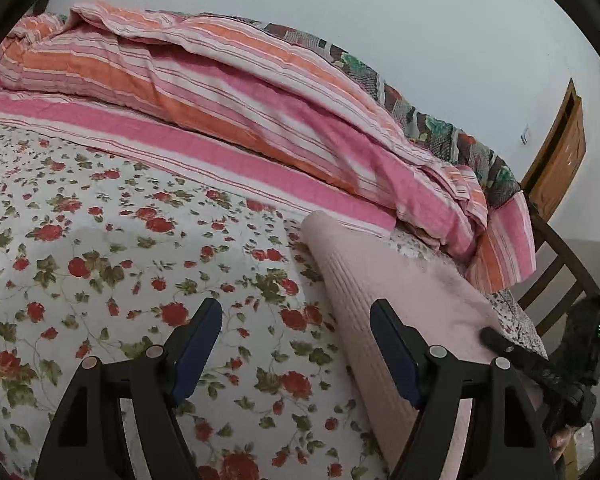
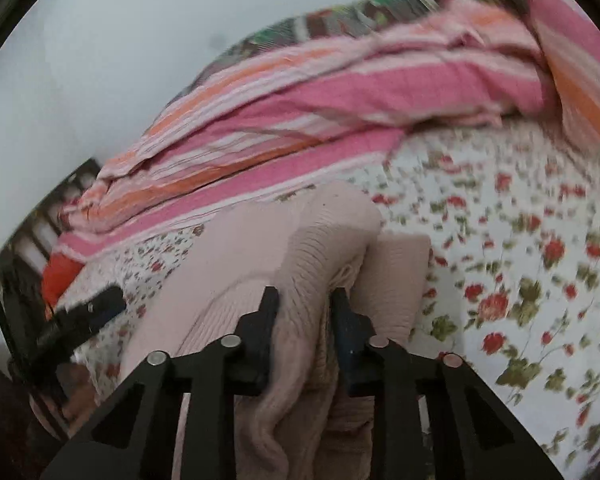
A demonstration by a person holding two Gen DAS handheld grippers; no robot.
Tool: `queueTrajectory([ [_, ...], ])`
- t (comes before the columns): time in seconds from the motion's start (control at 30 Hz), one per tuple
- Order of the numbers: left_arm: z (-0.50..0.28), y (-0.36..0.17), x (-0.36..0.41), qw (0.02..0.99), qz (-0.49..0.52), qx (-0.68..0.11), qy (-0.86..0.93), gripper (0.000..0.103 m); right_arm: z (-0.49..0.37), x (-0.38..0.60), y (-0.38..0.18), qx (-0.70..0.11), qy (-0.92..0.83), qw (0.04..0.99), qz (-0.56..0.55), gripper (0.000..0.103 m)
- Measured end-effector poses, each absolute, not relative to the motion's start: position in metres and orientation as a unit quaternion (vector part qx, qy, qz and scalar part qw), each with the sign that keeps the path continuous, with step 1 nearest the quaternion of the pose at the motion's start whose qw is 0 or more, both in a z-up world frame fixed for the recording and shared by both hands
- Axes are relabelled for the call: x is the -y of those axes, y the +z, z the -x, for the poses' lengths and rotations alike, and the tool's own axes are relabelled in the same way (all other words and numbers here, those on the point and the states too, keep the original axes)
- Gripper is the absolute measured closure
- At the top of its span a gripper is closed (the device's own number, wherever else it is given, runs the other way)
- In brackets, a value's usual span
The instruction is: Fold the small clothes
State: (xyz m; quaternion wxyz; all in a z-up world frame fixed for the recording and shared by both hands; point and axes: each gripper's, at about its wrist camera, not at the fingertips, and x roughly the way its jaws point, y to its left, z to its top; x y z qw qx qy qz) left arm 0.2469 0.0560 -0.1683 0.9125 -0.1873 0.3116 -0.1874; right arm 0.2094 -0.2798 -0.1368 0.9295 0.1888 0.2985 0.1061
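R tool (image 2: 305, 300) is pinching a bunched ridge of the pink knit sweater (image 2: 260, 264), which is lying on the floral bedsheet (image 2: 520, 280). L tool (image 1: 296, 322) is hovering spread, empty, w/ one finger over the knit. Risk: thick bunch is slipping out, or the fold is dragging crooked w/o L anchoring.

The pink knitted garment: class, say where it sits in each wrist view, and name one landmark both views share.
Left wrist view: the pink knitted garment lies lower right on the floral sheet, beside the open left claw.
Right wrist view: it fills the lower centre, bunched between the fingers of the right claw.
Shared landmark: the striped pink and orange quilt behind it.
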Motion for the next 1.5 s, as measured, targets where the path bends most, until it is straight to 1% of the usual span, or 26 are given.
queueTrajectory([
  [0.07,-0.246,-0.168,-0.053,0.909,0.187,-0.314,-0.2,0.028,-0.192,0.293,-0.128,-0.257,0.129,0.932,-0.222,0.083],
  [0.13,-0.244,-0.168,-0.048,0.909,0.179,-0.314,-0.205,0.028,-0.181,0.298,-0.124,-0.244,0.105,0.941,-0.208,0.083],
  [0.2,-0.244,-0.168,-0.045,0.909,0.174,-0.317,-0.209,0.028,-0.188,0.297,-0.138,-0.287,0.054,0.938,-0.185,0.083],
  [0.23,-0.243,-0.168,-0.044,0.909,0.171,-0.318,-0.209,0.028,-0.193,0.299,-0.149,-0.31,0.043,0.931,-0.189,0.083],
  [0.27,-0.243,-0.168,-0.043,0.909,0.168,-0.319,-0.209,0.028,-0.195,0.302,-0.156,-0.323,0.038,0.924,-0.203,0.081],
  [0.33,-0.243,-0.168,-0.044,0.91,0.167,-0.318,-0.206,0.028,-0.191,0.309,-0.155,-0.323,0.039,0.919,-0.225,0.065],
  [0.37,-0.243,-0.167,-0.045,0.91,0.169,-0.318,-0.206,0.028,-0.19,0.314,-0.153,-0.329,0.038,0.914,-0.234,0.043],
  [0.4,-0.243,-0.167,-0.046,0.909,0.171,-0.318,-0.207,0.028,-0.189,0.317,-0.153,-0.333,0.043,0.91,-0.242,0.029],
  [0.53,-0.247,-0.164,-0.052,0.907,0.179,-0.316,-0.212,0.028,-0.195,0.323,-0.166,-0.368,0.083,0.879,-0.29,0.026],
  [0.6,-0.248,-0.163,-0.056,0.906,0.184,-0.316,-0.213,0.028,-0.206,0.317,-0.17,-0.387,0.1,0.872,-0.282,0.021],
  [0.63,-0.249,-0.162,-0.059,0.905,0.188,-0.315,-0.213,0.028,-0.212,0.314,-0.171,-0.391,0.104,0.874,-0.268,0.021],
  [0.7,-0.248,-0.158,-0.066,0.905,0.196,-0.31,-0.216,0.028,-0.221,0.311,-0.173,-0.403,0.11,0.869,-0.264,0.017],
  [0.83,-0.244,-0.151,-0.081,0.906,0.212,-0.294,-0.218,0.028,-0.238,0.311,-0.18,-0.418,0.121,0.857,-0.277,0.015],
  [0.9,-0.245,-0.148,-0.087,0.905,0.219,-0.292,-0.219,0.028,-0.242,0.306,-0.179,-0.421,0.128,0.856,-0.271,0.016],
  [0.93,-0.244,-0.147,-0.091,0.904,0.225,-0.289,-0.22,0.028,-0.243,0.303,-0.179,-0.423,0.137,0.855,-0.269,0.018],
  [1.0,-0.244,-0.145,-0.096,0.903,0.232,-0.287,-0.22,0.028,-0.246,0.3,-0.179,-0.425,0.164,0.844,-0.284,0.043],
  [1.03,-0.243,-0.145,-0.098,0.902,0.236,-0.285,-0.221,0.028,-0.247,0.3,-0.179,-0.427,0.167,0.84,-0.292,0.045],
  [1.07,-0.243,-0.144,-0.1,0.902,0.239,-0.284,-0.221,0.028,-0.246,0.301,-0.177,-0.424,0.166,0.84,-0.294,0.054],
  [1.1,-0.242,-0.143,-0.102,0.902,0.242,-0.283,-0.22,0.028,-0.244,0.301,-0.174,-0.422,0.164,0.842,-0.294,0.06],
  [1.2,-0.24,-0.142,-0.107,0.905,0.239,-0.278,-0.215,0.028,-0.235,0.297,-0.151,-0.401,0.157,0.855,-0.288,0.064],
  [1.33,-0.236,-0.139,-0.113,0.913,0.227,-0.273,-0.202,0.028,-0.224,0.279,-0.105,-0.366,0.143,0.88,-0.265,0.065],
  [1.5,-0.233,-0.134,-0.125,0.925,0.211,-0.268,-0.17,0.028,-0.21,0.257,-0.051,-0.326,0.086,0.921,-0.197,0.066],
])
